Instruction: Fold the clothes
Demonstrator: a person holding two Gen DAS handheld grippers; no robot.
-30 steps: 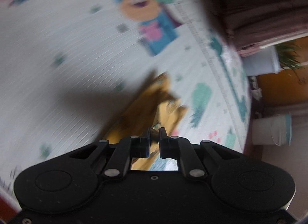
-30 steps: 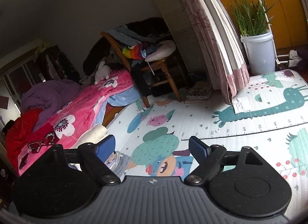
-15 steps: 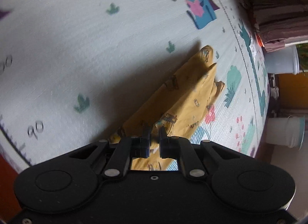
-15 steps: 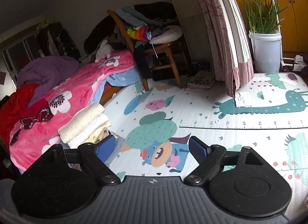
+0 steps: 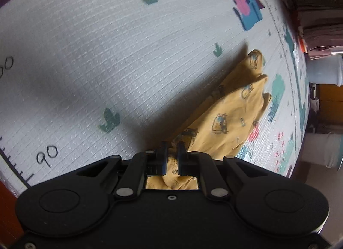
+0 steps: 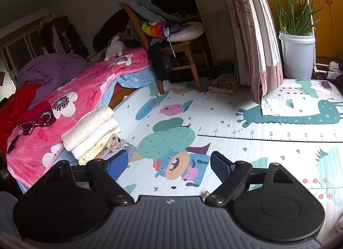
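A mustard-yellow child's garment (image 5: 231,107) with small vehicle prints trails from my left gripper (image 5: 171,152) down onto the printed play mat (image 5: 96,45). The left jaws are shut on a fold of its cloth, which bunches between the black fingers. The far end of the garment lies on the mat near the right side of the left wrist view. My right gripper (image 6: 169,163) hangs open above the mat (image 6: 235,152), its blue pads (image 6: 116,162) wide apart with nothing between them. The garment is almost hidden in the right wrist view.
A stack of folded pale clothes (image 6: 92,131) sits at the mat's left edge against a bed with a pink blanket (image 6: 85,86). A wooden chair (image 6: 178,49) piled with clothes, a curtain (image 6: 257,34), a white planter bucket (image 6: 297,56) and books (image 6: 223,84) line the far side.
The left gripper has sunk toward the mat with the yellow garment, which now lies further along the floor. The right gripper tipped down and shifted, bringing the folded stack into view.
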